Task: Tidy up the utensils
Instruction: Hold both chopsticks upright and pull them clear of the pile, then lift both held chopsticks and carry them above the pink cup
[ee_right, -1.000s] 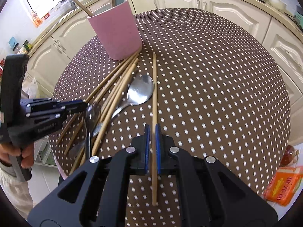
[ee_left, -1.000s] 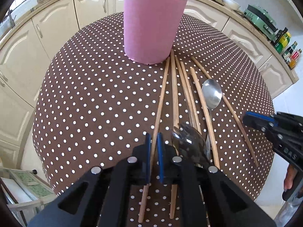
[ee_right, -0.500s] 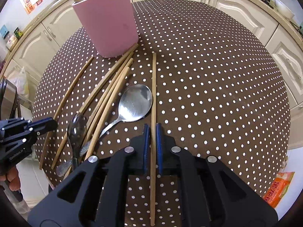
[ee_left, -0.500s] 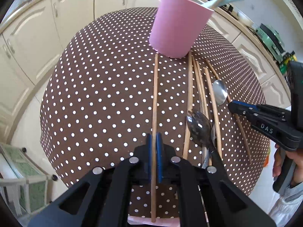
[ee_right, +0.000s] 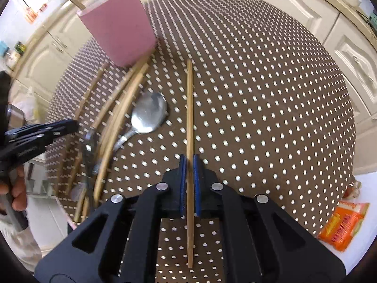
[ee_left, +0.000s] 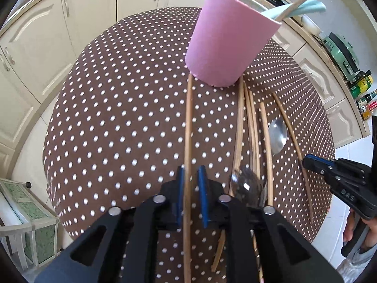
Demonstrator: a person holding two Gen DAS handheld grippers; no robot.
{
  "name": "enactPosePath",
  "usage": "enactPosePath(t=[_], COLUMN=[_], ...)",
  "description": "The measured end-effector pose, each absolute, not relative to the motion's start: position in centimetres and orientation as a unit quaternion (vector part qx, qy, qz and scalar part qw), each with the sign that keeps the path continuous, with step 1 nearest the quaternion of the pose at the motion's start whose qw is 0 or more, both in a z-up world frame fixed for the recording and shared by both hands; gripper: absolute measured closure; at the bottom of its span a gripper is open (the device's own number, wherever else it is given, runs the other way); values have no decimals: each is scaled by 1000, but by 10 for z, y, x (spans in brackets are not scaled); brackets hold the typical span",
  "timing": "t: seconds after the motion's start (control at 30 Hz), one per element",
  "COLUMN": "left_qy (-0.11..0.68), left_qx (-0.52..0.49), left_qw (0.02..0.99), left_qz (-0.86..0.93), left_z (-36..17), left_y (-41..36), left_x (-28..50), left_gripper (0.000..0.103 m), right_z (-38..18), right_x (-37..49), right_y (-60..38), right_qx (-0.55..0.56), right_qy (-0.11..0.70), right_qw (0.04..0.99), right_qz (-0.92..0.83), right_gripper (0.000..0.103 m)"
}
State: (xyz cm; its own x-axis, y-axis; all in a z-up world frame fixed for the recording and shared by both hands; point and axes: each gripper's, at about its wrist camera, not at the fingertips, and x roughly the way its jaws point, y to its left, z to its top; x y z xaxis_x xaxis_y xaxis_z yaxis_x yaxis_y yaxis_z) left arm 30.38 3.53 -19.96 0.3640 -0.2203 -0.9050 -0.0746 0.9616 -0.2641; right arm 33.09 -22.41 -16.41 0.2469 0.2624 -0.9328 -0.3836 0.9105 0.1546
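Chopsticks of thin pale wood lie scattered on the round brown tablecloth with white polka dots (ee_left: 113, 122), all fanning out from the foot of the tall pink cylindrical holder (ee_left: 226, 47). Nearest on the left side, one long wooden chopstick (ee_left: 187, 141) runs between the blue pads of the left gripper (ee_left: 191, 195), whose jaws are opening, with a gap showing beside the stick; its far tip ends just at the holder's base. On the right, the right gripper (ee_right: 189, 184) is pinched tight on another wooden chopstick (ee_right: 189, 108), which points away past the holder's right side, well apart from it. Between these two sticks lies a loose bundle of chopsticks (ee_left: 249, 127) with a shiny steel spoon (ee_right: 148, 115) and a second, darker metal spoon (ee_left: 247, 186), all nearer than the holder. From the holder's rim stand more wooden sticks and a pale mint utensil handle (ee_left: 304, 8).
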Motion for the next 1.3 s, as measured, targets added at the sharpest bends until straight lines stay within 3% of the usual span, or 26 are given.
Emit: enactPosePath(t=[0.27,0.33,0.4,0.53,0.7,0.87,1.3], left_qy=[563,562,562,556,550,538,461], left_qx=[-113,-109,-105,-86,-71,-47,-78], left_qw=[817,819,819,826,831,841,882], left_qz=[-44,-47,-48,-39,-41,-39,-61], left_z=[-199,-200,-200,-201,-202,-203,-176], left_y=[27,27,30,31,31,23,26], left_x=[339,343,344,341,344,342,301], left_gripper=[84,84,87,97,97,97,98], right_z=[-166,-167,-169,-175,-180,-186,-157], right_x=[347,347,352,363,382,385,374], right_y=[-207,-202,-192,-175,-165,-157,-188], right_qx=[-71,-79,-92,-105,-112,-103,-32], right_qy=[574,573,573,575,574,568,512], right_qw=[791,792,793,792,790,796,837], right_qz=[198,196,188,178,183,182,192], right_gripper=[95,90,81,80,83,97,97])
